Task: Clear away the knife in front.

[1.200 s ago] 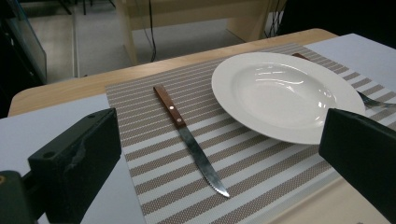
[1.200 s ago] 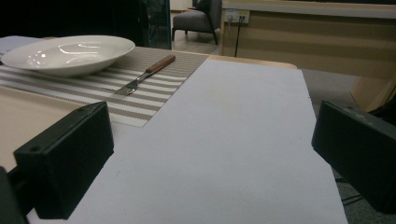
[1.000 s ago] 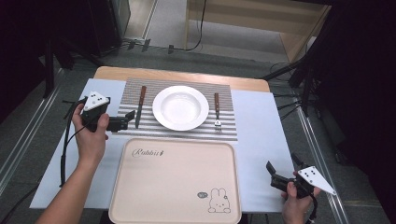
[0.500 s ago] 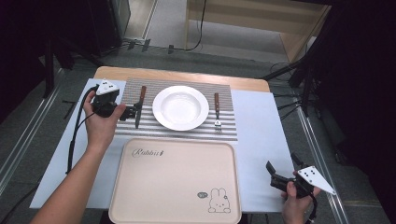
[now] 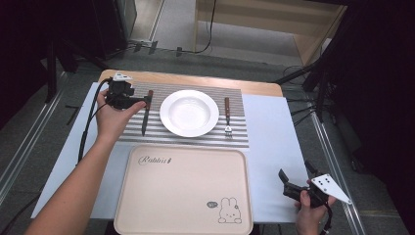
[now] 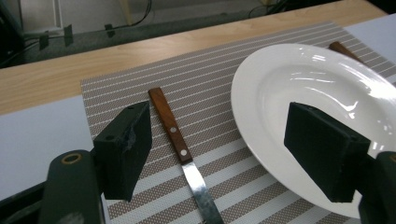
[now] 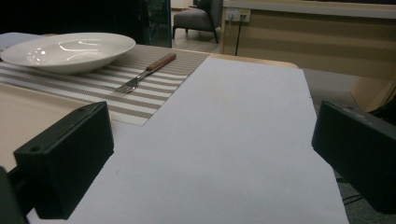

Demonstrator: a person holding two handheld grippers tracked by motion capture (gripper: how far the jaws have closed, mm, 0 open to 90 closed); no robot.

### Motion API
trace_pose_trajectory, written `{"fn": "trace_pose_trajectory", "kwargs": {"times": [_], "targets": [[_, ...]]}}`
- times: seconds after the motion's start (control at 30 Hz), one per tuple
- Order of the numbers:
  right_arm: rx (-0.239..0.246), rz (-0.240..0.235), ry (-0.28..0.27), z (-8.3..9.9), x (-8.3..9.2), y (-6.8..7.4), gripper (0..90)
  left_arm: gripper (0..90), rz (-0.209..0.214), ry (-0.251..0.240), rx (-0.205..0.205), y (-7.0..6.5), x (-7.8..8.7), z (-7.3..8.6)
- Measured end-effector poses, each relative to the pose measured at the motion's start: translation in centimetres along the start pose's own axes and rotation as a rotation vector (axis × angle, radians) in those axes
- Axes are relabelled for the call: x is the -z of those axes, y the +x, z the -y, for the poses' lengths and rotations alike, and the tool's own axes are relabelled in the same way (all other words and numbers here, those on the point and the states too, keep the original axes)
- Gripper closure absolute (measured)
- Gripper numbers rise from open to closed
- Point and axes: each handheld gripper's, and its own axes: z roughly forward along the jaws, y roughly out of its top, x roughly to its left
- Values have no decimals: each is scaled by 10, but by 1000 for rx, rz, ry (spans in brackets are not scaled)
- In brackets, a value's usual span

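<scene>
A knife [image 5: 146, 113] with a brown wooden handle [image 6: 169, 122] lies on the striped placemat [image 5: 195, 135], left of the white plate [image 5: 189, 112]. My left gripper [image 5: 143, 100] reaches in from the left at the handle end. In the left gripper view its jaws [image 6: 219, 128] stand either side of the handle with gaps on both sides. They have just been closing and do not touch it, so the gripper is open. My right gripper [image 5: 297, 172] hovers open and empty over the white table sheet [image 7: 224, 140] at the near right.
A fork [image 5: 227, 117] with a wooden handle lies right of the plate [image 6: 317, 88]. A beige tray [image 5: 186, 191] with a rabbit print sits in front of the placemat. Cables and dark stands ring the table. The table's wooden far edge [image 6: 56, 74] runs behind the placemat.
My left hand has carried its gripper away from the person and slightly right, up along the knife to its handle. The right gripper has stayed put.
</scene>
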Motion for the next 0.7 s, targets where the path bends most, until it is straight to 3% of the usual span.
{"fn": "trace_pose_trajectory", "kwargs": {"times": [0.17, 0.23, 0.3, 0.53, 0.6, 0.7], "targets": [[4, 6, 3, 0, 0, 1, 0, 293, -33, 105, 32, 3, -19, -8], [5, 6, 4, 0, 0, 1, 0, 298, -41, 121, 31, 4, -23, -9], [8, 6, 5, 0, -1, 1, 0, 378, -53, 146, 38, 3, -30, -11], [13, 10, 11, 0, -1, 2, 0, 431, -36, 245, 42, 1, -52, -10], [15, 11, 12, 0, -1, 2, 0, 432, -85, 258, 55, 1, -57, -9], [19, 5, 7, 0, -1, 2, 0, 468, -87, 287, 68, 3, -65, -9]]}}
